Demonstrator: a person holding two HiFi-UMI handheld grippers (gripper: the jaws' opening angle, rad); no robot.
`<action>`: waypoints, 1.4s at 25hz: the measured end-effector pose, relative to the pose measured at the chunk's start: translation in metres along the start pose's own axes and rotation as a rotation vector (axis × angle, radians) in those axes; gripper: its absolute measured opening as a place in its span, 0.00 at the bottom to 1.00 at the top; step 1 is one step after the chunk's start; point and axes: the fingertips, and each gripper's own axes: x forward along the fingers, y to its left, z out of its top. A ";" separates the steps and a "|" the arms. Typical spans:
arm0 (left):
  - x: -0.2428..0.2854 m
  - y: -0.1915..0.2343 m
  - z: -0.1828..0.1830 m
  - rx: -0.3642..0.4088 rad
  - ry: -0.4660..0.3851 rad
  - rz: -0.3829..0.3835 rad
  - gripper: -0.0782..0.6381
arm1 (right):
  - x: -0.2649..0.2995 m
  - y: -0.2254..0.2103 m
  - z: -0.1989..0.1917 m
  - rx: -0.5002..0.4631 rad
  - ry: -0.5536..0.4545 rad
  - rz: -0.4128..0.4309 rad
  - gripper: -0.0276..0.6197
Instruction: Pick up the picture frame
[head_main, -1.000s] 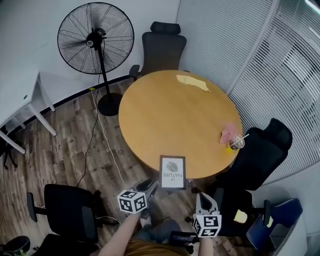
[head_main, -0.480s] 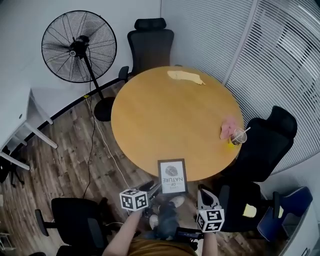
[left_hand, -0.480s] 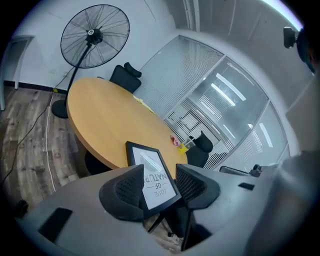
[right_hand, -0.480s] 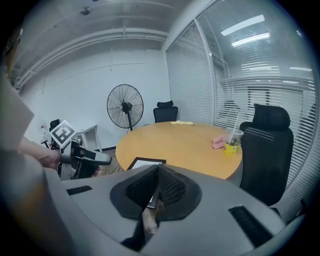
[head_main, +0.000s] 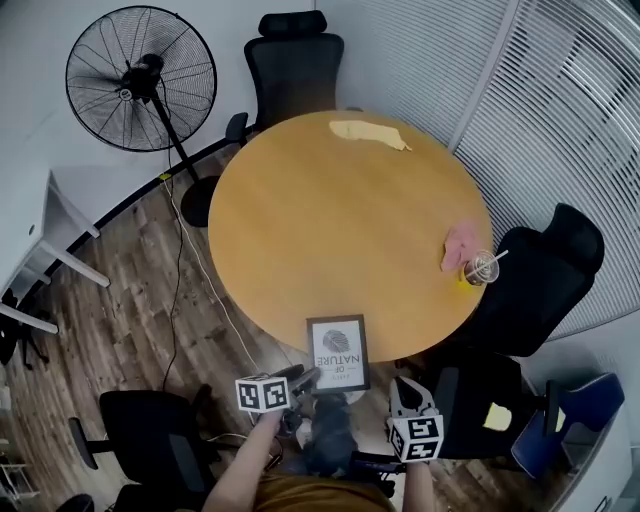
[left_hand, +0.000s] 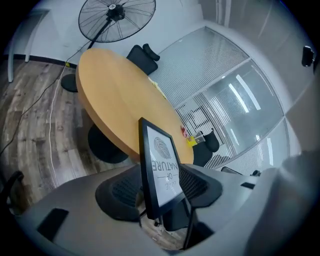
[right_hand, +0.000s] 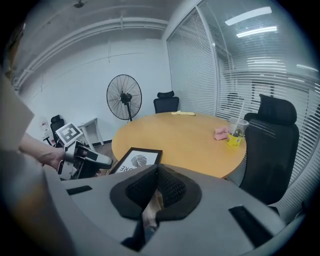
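We see the office's round wooden table (head_main: 340, 230), the picture frame (head_main: 337, 352) at its near rim, lengthwise toward its centre, the left gripper (head_main: 308, 378) just opened around it, the right gripper (head_main: 399, 384) closed.

Round wooden table (head_main: 330, 230) with yellow cloth (head_main: 368, 132), pink cloth (head_main: 459, 243), lidded cup (head_main: 480, 269)

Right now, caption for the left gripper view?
Left gripper, jaws just opened, picture frame between them at the table edge.
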 end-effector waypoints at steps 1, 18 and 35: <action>0.004 0.000 -0.003 -0.020 0.015 -0.012 0.46 | 0.002 -0.002 -0.002 0.004 0.009 0.003 0.06; 0.043 0.010 -0.038 -0.194 0.183 -0.098 0.46 | 0.041 -0.029 -0.016 0.054 0.093 0.058 0.06; 0.048 -0.001 -0.039 -0.273 0.169 -0.175 0.27 | 0.041 -0.037 -0.022 0.083 0.099 0.067 0.06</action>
